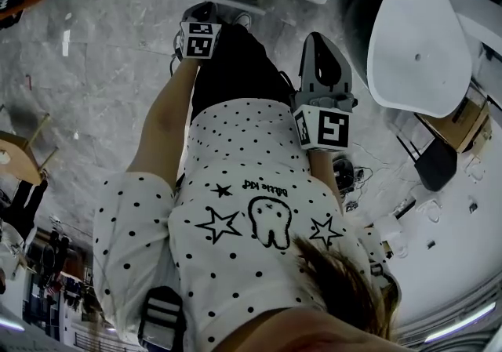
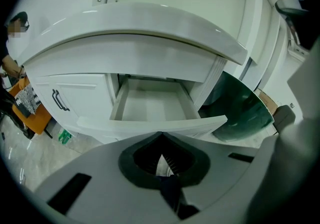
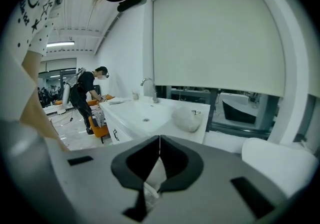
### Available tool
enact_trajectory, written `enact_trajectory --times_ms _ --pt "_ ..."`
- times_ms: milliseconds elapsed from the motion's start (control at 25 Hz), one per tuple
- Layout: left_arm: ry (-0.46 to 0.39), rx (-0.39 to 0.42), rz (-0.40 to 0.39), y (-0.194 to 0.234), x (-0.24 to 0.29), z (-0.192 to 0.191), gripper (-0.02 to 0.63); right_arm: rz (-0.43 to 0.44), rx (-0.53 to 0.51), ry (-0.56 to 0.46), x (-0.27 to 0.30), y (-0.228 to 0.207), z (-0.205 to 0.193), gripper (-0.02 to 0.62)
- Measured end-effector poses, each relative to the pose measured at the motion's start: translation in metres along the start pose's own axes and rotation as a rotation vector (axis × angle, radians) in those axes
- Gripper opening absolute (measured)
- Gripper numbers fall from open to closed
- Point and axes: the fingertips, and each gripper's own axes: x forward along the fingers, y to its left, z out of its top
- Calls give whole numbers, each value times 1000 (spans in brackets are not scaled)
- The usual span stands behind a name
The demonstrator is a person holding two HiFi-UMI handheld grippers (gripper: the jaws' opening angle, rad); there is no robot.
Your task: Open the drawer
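Observation:
The white vanity's drawer (image 2: 150, 102) stands pulled out below the curved countertop (image 2: 140, 21), and its inside is bare. Its front panel (image 2: 150, 126) lies just beyond my left gripper (image 2: 161, 134), which is shut on nothing and clear of the drawer. In the head view the left gripper (image 1: 201, 15) is held out ahead of the person's dotted shirt. My right gripper (image 1: 320, 43) hangs further right with its jaws together and empty. In the right gripper view the right gripper (image 3: 159, 138) points at another sink counter (image 3: 145, 114).
A cabinet door with a black handle (image 2: 60, 100) is left of the drawer. A dark green glass basin (image 2: 242, 113) stands to its right. A white oval fixture (image 1: 420, 37) is at the right. A person in dark clothes (image 3: 85, 93) stands by an orange chair (image 3: 100, 129).

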Motion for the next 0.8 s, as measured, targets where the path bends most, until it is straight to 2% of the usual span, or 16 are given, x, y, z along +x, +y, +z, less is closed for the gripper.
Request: enact_trajectory --times_ms 280,800 --pt "-38 7 8 2 -13 17 5 5 7 -27 -2 0 3 14" --pt "-143 86 4 2 -45 68 5 3 38 -52 -2 -5 7 14"
